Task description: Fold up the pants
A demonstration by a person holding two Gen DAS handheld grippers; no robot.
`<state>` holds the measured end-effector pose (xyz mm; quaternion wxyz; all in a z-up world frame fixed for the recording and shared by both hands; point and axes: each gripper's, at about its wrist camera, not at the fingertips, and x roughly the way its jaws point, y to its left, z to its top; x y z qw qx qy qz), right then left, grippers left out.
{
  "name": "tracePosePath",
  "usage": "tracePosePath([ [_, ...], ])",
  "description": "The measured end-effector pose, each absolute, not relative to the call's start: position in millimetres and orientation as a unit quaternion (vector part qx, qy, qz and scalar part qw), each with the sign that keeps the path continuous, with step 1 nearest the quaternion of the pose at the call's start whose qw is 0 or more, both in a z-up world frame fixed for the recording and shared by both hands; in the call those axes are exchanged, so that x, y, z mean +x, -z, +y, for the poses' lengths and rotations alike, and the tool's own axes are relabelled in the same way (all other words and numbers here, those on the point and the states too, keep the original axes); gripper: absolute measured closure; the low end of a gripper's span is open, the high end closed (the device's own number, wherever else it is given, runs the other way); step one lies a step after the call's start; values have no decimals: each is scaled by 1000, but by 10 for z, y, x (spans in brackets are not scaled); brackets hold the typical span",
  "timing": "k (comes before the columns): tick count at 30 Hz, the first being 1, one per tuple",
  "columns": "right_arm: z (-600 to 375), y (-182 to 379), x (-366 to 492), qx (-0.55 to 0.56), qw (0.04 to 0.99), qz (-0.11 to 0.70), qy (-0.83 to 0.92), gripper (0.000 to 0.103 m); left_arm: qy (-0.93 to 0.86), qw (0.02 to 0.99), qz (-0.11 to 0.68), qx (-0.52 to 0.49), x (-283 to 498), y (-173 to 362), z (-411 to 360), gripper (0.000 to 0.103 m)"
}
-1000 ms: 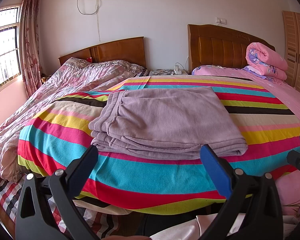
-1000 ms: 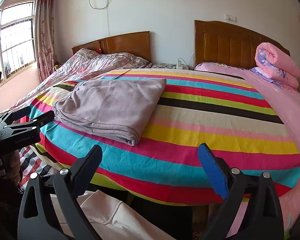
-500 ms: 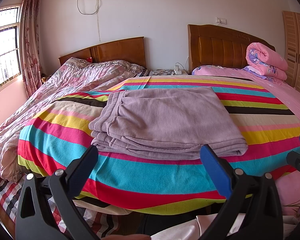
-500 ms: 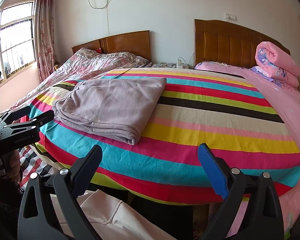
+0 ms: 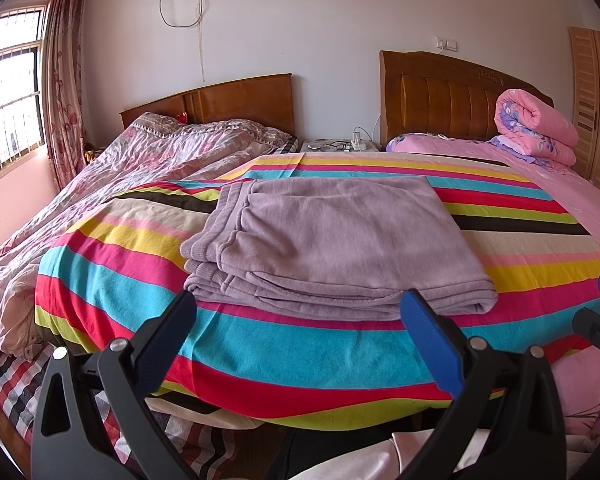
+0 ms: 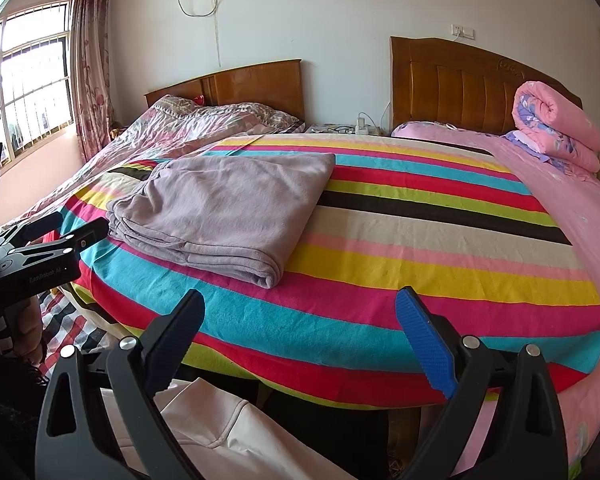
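The mauve pants point(image 5: 332, 240) lie folded in a flat stack on the striped bedspread point(image 5: 300, 344), near the bed's front edge. In the right wrist view the pants point(image 6: 224, 208) sit at the left of the bed. My left gripper point(image 5: 298, 306) is open, held back from the bed just in front of the stack, with nothing between its fingers. My right gripper point(image 6: 300, 306) is open too, off the front edge of the striped bedspread point(image 6: 420, 256), well right of the pants. The left gripper point(image 6: 72, 226) shows at the left edge of the right wrist view.
A second bed with a pink floral quilt point(image 5: 112, 184) stands to the left. A rolled pink duvet point(image 5: 536, 128) rests by the headboard point(image 5: 452, 100) at the back right. A nightstand with cables point(image 5: 340, 145) sits between the beds. White cloth point(image 6: 204, 428) lies below the grippers.
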<state>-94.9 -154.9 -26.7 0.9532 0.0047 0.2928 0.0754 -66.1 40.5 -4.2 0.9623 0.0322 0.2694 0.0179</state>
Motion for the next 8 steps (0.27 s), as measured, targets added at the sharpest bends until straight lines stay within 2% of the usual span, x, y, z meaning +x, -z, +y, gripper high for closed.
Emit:
tracePosePath([
  [8,-1579,285,-902,14,951,299,-76,11,-26,961,276,10,-625,54,502,1],
])
